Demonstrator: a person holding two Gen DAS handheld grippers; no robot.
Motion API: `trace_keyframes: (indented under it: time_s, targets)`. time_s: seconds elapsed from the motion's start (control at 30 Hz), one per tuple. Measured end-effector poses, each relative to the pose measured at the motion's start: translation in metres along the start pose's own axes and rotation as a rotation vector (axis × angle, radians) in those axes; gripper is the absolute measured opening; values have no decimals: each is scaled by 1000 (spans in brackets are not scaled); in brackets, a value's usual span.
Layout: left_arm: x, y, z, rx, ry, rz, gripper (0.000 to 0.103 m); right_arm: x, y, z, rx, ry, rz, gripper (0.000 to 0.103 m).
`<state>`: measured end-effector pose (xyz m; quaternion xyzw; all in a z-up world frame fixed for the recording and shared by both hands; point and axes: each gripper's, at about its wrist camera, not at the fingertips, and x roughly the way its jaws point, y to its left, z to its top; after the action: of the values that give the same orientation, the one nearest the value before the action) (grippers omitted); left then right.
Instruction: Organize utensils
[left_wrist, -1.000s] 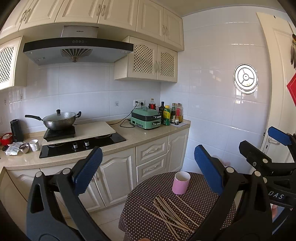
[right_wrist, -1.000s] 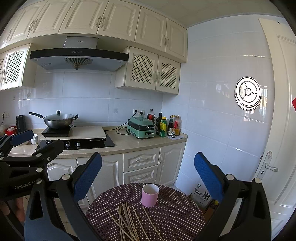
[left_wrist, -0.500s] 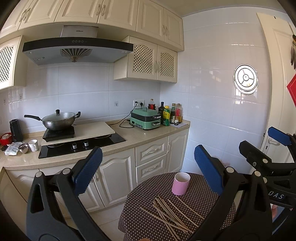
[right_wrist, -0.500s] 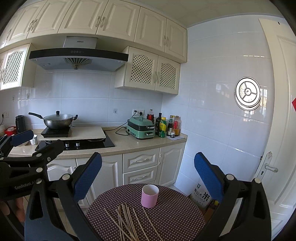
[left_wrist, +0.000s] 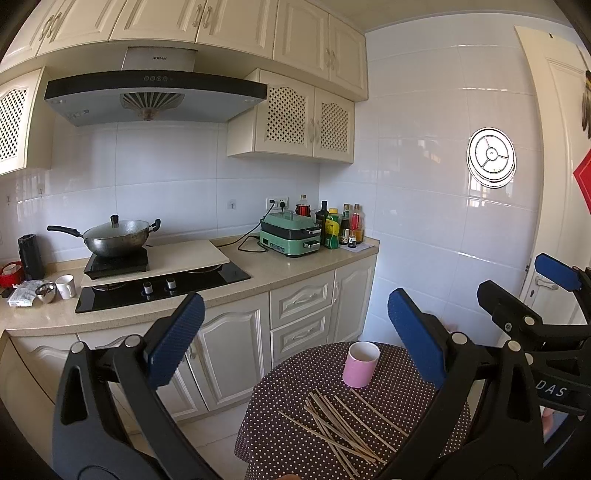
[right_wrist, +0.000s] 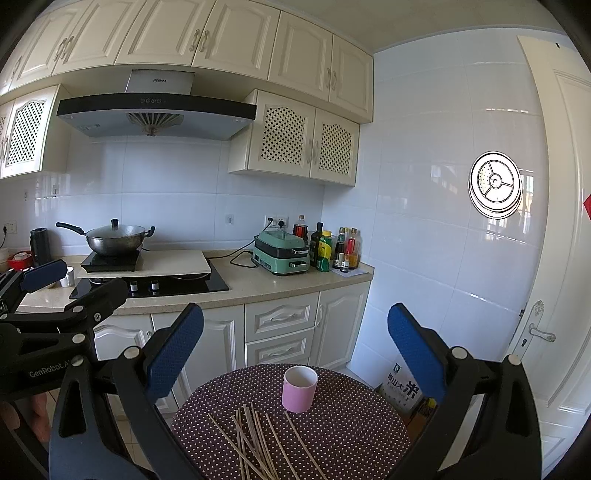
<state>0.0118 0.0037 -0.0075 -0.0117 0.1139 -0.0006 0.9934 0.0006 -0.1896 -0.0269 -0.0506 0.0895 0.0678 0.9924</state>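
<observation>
Hardly anything has moved since the earlier frames: both views sit a touch differently on the kitchen, while the chopsticks and cup lie as before

Low in the left wrist view, the left gripper (left_wrist: 295, 341) has its 2 blue-padded fingers spread wide with nothing between them. At the right edge of that frame the right gripper (left_wrist: 524, 291) shows from the side, also parted and empty. In the right wrist view the right gripper (right_wrist: 295, 354) is equally released, and the left gripper (right_wrist: 70, 286) enters from the left edge with its jaws apart

Below both tools stands a round table (right_wrist: 354, 435) covered in a dark brown cloth with white dots, at the bottom centre of the frame. A pink cup (right_wrist: 299, 388) stands upright on it toward the far side, its white inside visible. Loose wooden chopsticks (right_wrist: 255, 439) lie scattered flat on the cloth in front of the cup, some crossing each other, apart from the cup. From the left wrist view the same chopsticks (left_wrist: 343, 424) fan out at the lower centre, with the pink cup (left_wrist: 361, 364) just beyond them

Behind, at mid-left, a wok (right_wrist: 114, 240) with a lid sits on a cooktop on the counter (right_wrist: 280, 286). A green appliance (right_wrist: 282, 256) and several bottles (right_wrist: 334, 251) stand toward the counter's right end. A bag (right_wrist: 404, 387) rests on the floor at the table's right
</observation>
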Motion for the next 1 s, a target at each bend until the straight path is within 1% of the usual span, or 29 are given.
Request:
trace_keyframes:
  time_s: [0.57,1.0]
  targets:
    - [0,2,-1,-4,2,-2,97,3,2,1,3,7,3,96]
    - [0,11,-2,-12,7,-5,97,7,3,2,5,14,6,96]
